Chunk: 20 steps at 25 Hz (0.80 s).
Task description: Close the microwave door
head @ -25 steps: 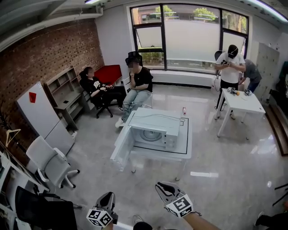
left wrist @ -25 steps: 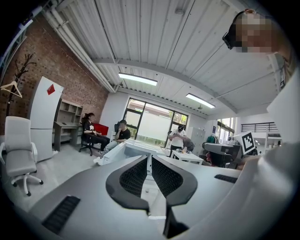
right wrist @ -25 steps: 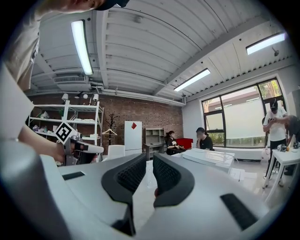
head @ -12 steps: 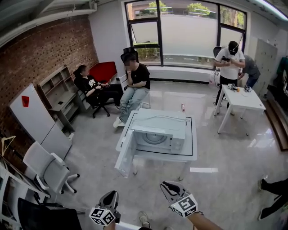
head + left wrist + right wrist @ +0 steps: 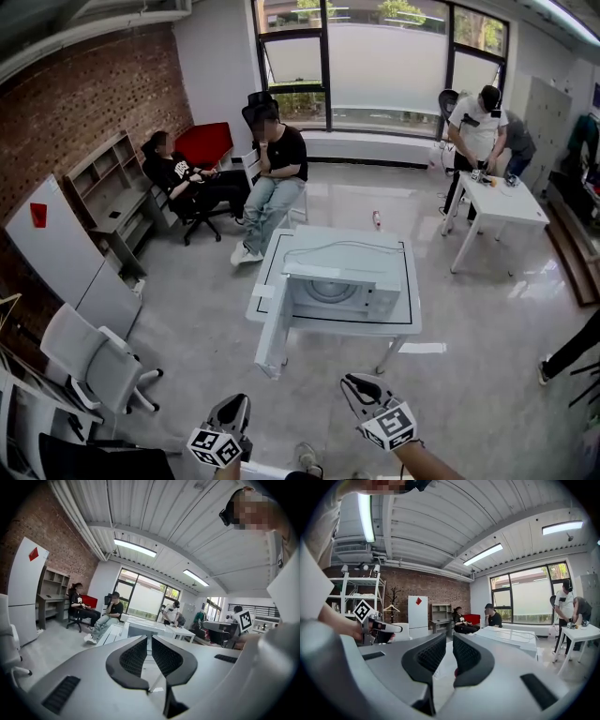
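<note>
Head view: the boxy white microwave [image 5: 342, 286] looms larger than a second ago, so the approach is under way. Its flat door [image 5: 270, 323] still hangs open at the microwave's left, past the glossy tabletop [image 5: 405, 291]. The left hand-held gripper [image 5: 234, 405] and right hand-held gripper [image 5: 356, 384] stay well short of the microwave.

Left gripper view: ribbed black pads [image 5: 133, 657] nearly together, empty.

Right gripper view: likewise narrow, holding nothing.

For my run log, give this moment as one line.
stage: before contact | microwave door: open | left gripper: shut, empty | right gripper: shut, empty | both short of table
</note>
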Motion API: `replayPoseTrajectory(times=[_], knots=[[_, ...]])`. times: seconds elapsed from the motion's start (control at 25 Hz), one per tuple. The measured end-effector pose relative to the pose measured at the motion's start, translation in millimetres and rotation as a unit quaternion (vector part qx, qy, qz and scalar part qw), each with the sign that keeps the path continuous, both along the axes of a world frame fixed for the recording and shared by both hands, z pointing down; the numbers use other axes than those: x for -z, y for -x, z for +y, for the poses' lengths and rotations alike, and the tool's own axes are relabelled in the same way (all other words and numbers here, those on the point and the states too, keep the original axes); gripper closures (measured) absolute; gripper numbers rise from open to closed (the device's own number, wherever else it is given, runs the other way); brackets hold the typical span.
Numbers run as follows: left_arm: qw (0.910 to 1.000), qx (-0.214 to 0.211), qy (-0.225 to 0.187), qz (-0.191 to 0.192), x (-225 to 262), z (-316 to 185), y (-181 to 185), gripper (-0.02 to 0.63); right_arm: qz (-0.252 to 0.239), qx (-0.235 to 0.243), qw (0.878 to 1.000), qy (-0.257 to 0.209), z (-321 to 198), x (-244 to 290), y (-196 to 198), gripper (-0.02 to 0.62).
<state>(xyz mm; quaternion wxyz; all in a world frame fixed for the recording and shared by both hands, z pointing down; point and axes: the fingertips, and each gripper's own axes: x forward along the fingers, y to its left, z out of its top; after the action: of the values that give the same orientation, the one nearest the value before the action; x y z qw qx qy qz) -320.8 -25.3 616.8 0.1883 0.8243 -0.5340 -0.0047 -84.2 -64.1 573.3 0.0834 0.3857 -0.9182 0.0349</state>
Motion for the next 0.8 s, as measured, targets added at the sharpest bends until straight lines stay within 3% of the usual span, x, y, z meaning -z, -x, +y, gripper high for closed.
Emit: replayPoseTrajectory(times=[0.36, 0.6, 0.8], knots=[[0.9979, -0.063, 0.003, -0.012, -30.1, -45.5, 18.4, 0.558, 0.008, -0.029, 1.0, -0.001, -16.8, -13.0, 31.2, 0.565], [0.9922, -0.115, 0.022, -0.043, -66.2, -72.6, 12.8, 0.529, 0.007, -0.049, 0.999, 0.001, -29.7, -14.4, 38.4, 0.565], [0.9869, -0.132, 0.051, -0.077, -102.0, -99.7, 20.9, 0.502, 0.007, -0.051, 0.999, -0.001, -40.7, -13.5, 45.2, 0.565]])
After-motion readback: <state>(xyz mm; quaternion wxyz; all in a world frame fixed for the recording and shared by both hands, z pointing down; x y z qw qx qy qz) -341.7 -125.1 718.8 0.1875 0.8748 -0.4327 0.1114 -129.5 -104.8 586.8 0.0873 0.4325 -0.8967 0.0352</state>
